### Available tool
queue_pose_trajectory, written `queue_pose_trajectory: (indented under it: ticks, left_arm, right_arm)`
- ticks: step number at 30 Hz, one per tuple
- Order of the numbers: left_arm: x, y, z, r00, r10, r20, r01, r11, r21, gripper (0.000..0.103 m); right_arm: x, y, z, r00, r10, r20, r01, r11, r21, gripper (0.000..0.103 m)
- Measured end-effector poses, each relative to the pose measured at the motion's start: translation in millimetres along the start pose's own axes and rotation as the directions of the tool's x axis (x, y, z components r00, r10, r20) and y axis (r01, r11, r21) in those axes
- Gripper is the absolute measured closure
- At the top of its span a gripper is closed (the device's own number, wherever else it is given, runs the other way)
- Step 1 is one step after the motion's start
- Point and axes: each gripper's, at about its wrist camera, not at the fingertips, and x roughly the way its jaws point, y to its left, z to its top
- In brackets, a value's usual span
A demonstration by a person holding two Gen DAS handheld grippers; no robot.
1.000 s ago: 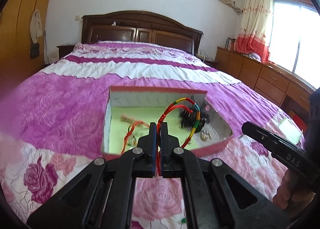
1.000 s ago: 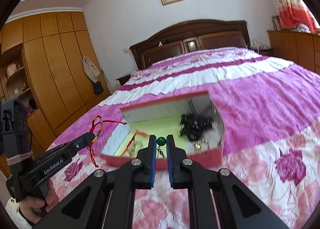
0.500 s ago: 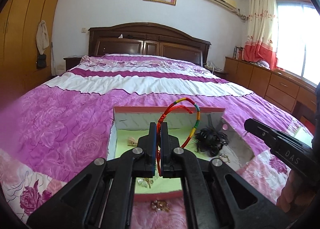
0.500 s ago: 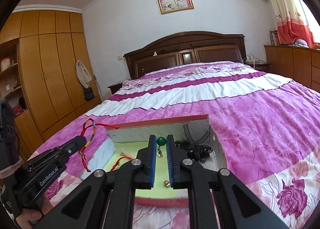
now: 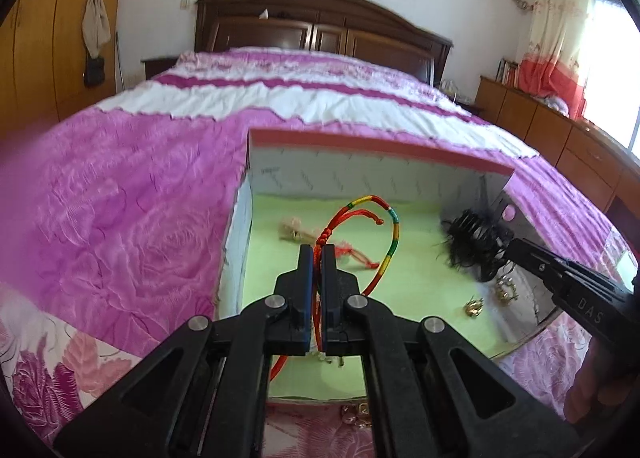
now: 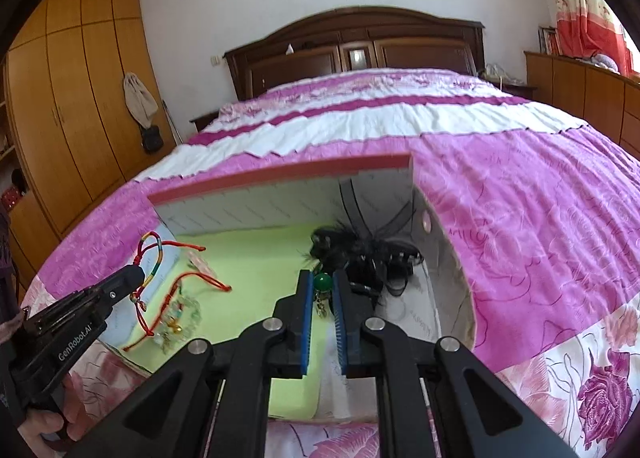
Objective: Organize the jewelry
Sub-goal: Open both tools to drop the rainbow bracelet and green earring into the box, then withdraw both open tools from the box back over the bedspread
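An open box (image 5: 360, 145) with a pink rim and a green floor lies on the bed; it also shows in the right wrist view (image 6: 280, 177). My left gripper (image 5: 317, 254) is shut on a red and multicoloured cord bracelet (image 5: 390, 234) and holds it over the box's left half. My right gripper (image 6: 322, 278) is shut on a green bead earring (image 6: 322, 282) over the box's middle, beside a black feathered hair clip (image 6: 360, 254). The left gripper with the bracelet (image 6: 154, 258) shows at the left in the right wrist view.
In the box lie a red cord bracelet (image 5: 356, 256), a pale hair clip (image 5: 292, 230), gold earrings (image 5: 474, 306) and a bead bracelet (image 6: 176, 318). Small gold pieces (image 5: 356, 412) lie on the bedspread before the box. Wardrobes stand left, cabinets right.
Both grippers have moved forward and down over the box, each with its item held. The box now fills more of both views.
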Motion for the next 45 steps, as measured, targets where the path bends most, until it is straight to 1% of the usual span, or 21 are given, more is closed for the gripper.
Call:
queue_pose_trajectory:
  ticks: [4,8,12,14,15,16,18,20,21,22,28,31,35,42,45]
  left_arm:
    - [8,0,-2,0.999,0.009,-0.049,-0.009,1.0,-0.006,0.103]
    - [10,-2,-2,0.998,0.015,-0.066,-0.015,1.0,0.004,0.103]
    - [19,-6,-1,0.993,0.019,-0.118,-0.015,0.999,0.034,0.103]
    - [21,-9,-1,0.99,0.03,-0.135,-0.023,0.998,0.053,0.103]
    - [21,-10,-2,0.99,0.03,-0.139,-0.022,0.998,0.058,0.101]
    - [20,-11,-2,0.989,0.025,-0.146,-0.016,0.998,0.06,0.097]
    - [18,-13,-1,0.988,0.019,-0.151,-0.011,0.998,0.059,0.092]
    - [14,-13,0,0.99,0.014,-0.144,-0.006,0.998,0.056,0.086]
    - [10,-13,1,0.991,0.01,-0.136,-0.003,0.999,0.053,0.081]
    - [7,-13,2,0.992,0.005,-0.13,0.001,0.999,0.049,0.08]
    - [-20,-8,10,0.995,-0.03,-0.099,0.033,0.999,0.024,0.075]
    - [-33,-8,10,0.995,-0.04,-0.095,0.043,0.999,0.027,0.074]
    - [-47,-7,6,0.994,-0.045,-0.096,0.047,0.999,0.021,0.074]
    - [-58,-6,-8,0.985,-0.084,-0.15,0.084,0.996,-0.01,0.073]
    - [-57,-9,-16,0.98,-0.089,-0.176,0.089,0.996,-0.004,0.073]
  right_arm:
    - [10,0,-1,0.999,-0.007,-0.035,0.006,1.0,-0.005,0.091]
    - [17,-2,-3,0.998,-0.012,-0.069,0.013,1.0,0.003,0.091]
    - [17,-3,-2,0.997,-0.007,-0.076,0.008,1.0,0.016,0.091]
    - [18,-3,-2,0.996,0.001,-0.086,0.001,1.0,0.023,0.087]
    - [18,-2,-2,0.996,0.007,-0.089,-0.005,1.0,0.024,0.082]
    - [17,-2,-2,0.996,0.013,-0.088,-0.011,1.0,0.025,0.076]
    - [14,0,-1,0.996,0.026,-0.081,-0.024,0.999,0.026,0.07]
    - [10,1,0,0.996,0.039,-0.074,-0.037,0.999,0.033,0.068]
    - [7,1,0,0.997,0.045,-0.07,-0.043,0.998,0.039,0.068]
    - [5,0,1,0.997,0.047,-0.065,-0.044,0.998,0.044,0.067]
    - [-20,-5,6,0.998,0.057,-0.02,-0.055,0.995,0.082,0.065]
    - [-37,-5,7,0.999,0.051,0.001,-0.051,0.995,0.087,0.064]
    - [-56,-6,2,0.999,0.054,0.008,-0.054,0.994,0.1,0.064]
    - [-84,-7,-16,0.998,0.061,-0.005,-0.06,0.993,0.104,0.064]
    - [-91,-6,-25,0.998,0.065,-0.015,-0.064,0.993,0.098,0.064]
